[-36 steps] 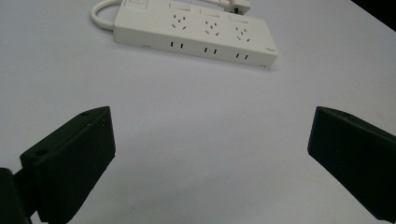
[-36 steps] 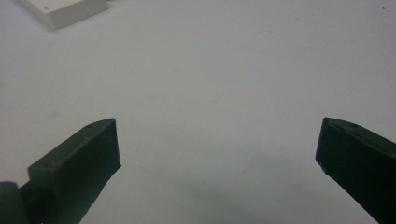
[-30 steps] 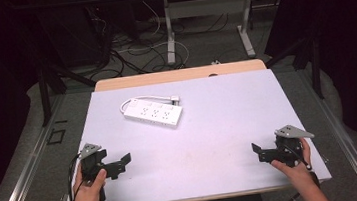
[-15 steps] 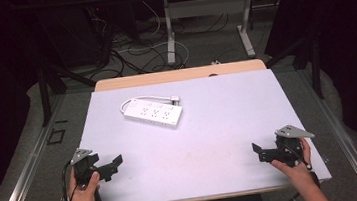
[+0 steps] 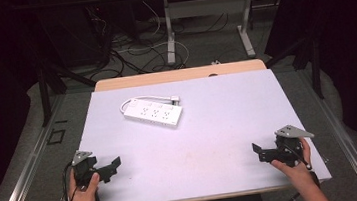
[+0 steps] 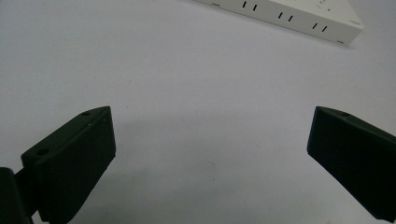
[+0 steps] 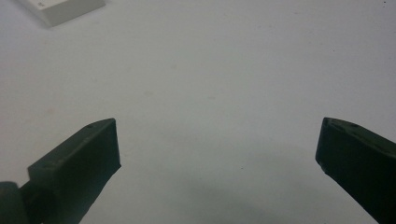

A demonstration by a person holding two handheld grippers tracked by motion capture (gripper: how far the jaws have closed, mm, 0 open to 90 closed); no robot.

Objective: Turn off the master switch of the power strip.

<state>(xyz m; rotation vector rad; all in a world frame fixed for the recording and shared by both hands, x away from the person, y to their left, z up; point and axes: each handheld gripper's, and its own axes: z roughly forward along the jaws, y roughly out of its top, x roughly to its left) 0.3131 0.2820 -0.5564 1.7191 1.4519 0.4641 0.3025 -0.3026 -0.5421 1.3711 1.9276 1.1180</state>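
White table top [image 5: 220, 131], matte, pale with a faint lilac cast, takes up the middle of the high view; a strip of tan wood shows along its far edge. Dark floor with loose cables lies beyond it.

White power strip [image 5: 152, 113] lies flat on the far-left part of the table, long axis running from upper left to lower right, its cord looped back along its far side. Sockets face up, in 3 groups. It stands free, touched by nothing, well apart from both grippers. In the left gripper view the power strip [image 6: 285, 16] shows at the top edge, sockets visible; in the right gripper view 1 corner of it [image 7: 63, 9] shows at the upper left.

Left gripper [image 5: 111, 169] sits near the front-left corner of the table, held in the left hand [image 5: 83, 198], pointed right and a little away from the person. Its 2 jaws are spread wide, bare table between them.

Right gripper [image 5: 260, 153] sits near the front-right corner, held in the right hand [image 5: 294, 168], pointed left. Its jaws are likewise spread wide, holding nothing.
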